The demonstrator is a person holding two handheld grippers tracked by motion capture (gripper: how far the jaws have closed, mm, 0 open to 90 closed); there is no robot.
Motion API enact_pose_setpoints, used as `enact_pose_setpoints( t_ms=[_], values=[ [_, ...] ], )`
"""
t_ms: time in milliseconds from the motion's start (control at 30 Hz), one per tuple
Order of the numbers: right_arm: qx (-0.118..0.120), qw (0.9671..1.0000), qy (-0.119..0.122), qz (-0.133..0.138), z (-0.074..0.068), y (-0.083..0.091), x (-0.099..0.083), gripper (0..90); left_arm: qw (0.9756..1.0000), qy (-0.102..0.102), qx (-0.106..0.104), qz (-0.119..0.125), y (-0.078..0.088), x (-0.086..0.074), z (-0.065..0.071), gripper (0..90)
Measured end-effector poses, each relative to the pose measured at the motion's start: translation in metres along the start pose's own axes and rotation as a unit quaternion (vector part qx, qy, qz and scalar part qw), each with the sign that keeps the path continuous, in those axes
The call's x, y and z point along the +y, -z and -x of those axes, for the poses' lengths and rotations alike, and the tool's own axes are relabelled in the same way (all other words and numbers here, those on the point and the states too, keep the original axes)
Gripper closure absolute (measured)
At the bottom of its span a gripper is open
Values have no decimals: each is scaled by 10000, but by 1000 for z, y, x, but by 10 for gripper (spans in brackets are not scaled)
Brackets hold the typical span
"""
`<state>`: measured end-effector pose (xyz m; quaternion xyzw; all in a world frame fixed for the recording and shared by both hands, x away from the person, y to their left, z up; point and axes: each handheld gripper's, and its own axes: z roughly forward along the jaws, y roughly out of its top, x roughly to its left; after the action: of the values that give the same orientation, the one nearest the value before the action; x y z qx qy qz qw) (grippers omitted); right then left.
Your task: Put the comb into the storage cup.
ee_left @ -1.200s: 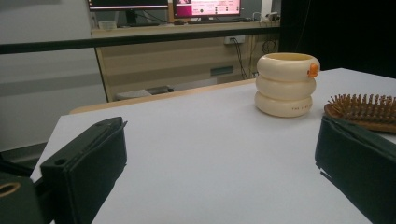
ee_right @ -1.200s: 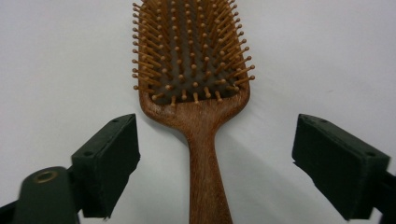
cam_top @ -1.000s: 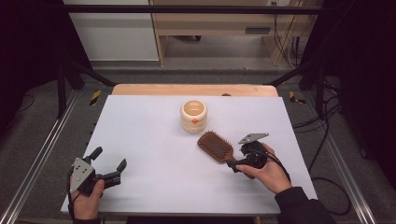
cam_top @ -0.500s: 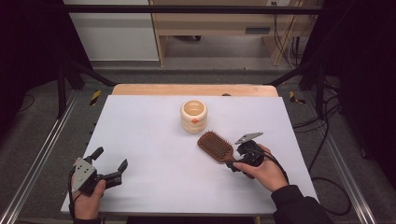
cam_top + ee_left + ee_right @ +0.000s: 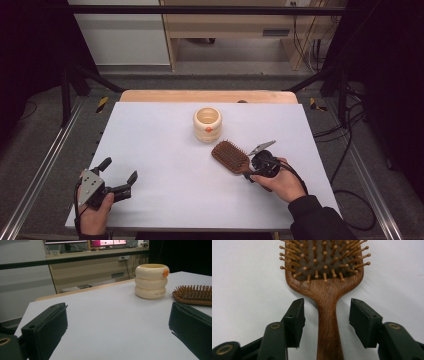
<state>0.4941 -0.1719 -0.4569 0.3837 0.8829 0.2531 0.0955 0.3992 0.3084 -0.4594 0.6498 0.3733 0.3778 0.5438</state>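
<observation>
A wooden paddle hairbrush lies bristles up at the table's right middle, handle pointing to the near right. My right gripper straddles that handle. In the right gripper view the handle runs between the two pads with a gap on each side. The jaws have just been closing around it and do not touch it. My left gripper rests open at the near left corner with nothing between its fingers. A cream ringed cup with an orange spot stands behind the brush.
The white table has a wooden strip along its far edge. Metal rails and black frame posts flank both sides. Seen from the left gripper, the cup and the brush are ahead to the right.
The right hand has edged slightly in over the brush handle. The brush, the cup and the left hand stay where they were.
</observation>
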Motion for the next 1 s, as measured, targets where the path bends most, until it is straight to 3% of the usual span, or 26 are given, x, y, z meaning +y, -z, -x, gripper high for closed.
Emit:
enact_pose_setpoints(
  t_ms=[767, 1000],
  values=[
    [-18, 9989, 202, -417, 0, -3, 7, 590, 10000, -14, -10, -7, 0, 0, 0, 20],
    [-43, 9984, 129, -547, 0, -4, 9, 638, 10000, -17, -10, -10, 0, 0, 0, 20]
  ],
)
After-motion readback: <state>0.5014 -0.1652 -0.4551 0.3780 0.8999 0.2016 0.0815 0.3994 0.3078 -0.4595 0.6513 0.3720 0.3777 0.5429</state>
